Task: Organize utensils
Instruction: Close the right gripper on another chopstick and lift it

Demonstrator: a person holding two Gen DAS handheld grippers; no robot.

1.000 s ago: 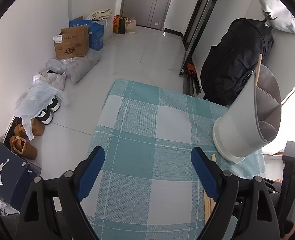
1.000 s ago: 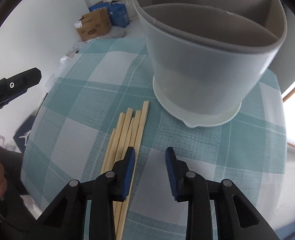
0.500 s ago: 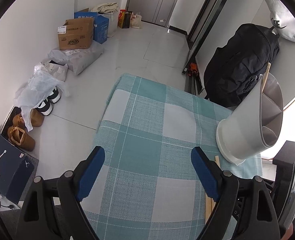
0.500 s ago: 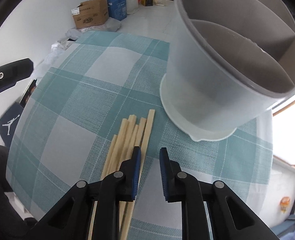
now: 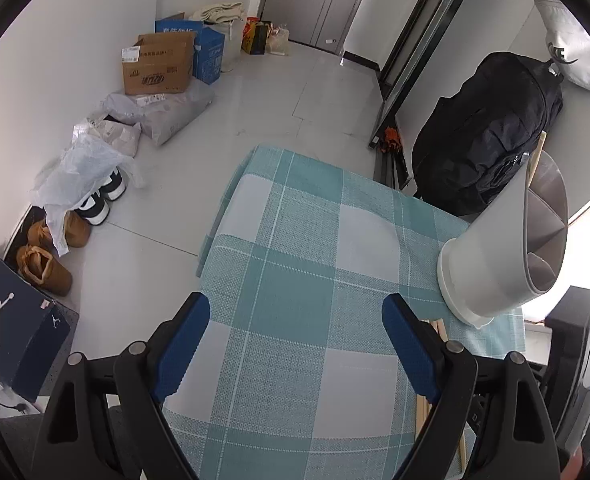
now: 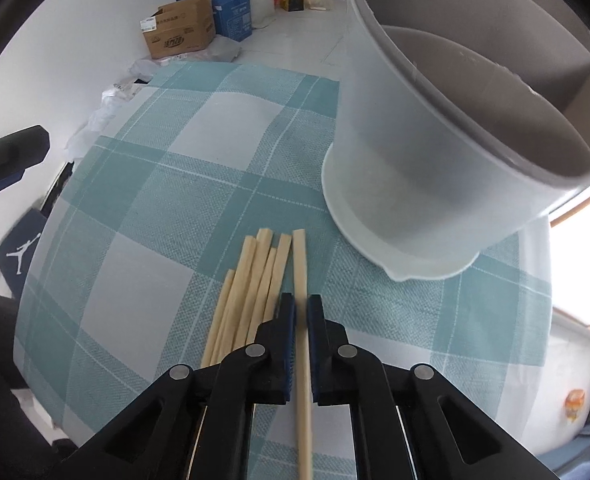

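We pinch one pale wooden chopstick (image 6: 300, 264) in right gripper (image 6: 301, 312); left gripper (image 5: 295, 320) gapes empty. Next: lift into grey divided plastic holder (image 6: 455, 128).

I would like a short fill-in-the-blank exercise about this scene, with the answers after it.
1. The right claw is shut on one ____.
2. The left claw is ____ and holds nothing.
3. The holder stands on a checked ____.
4. The other chopsticks lie to the ____ of the gripped one.

Answers: chopstick; open; cloth; left
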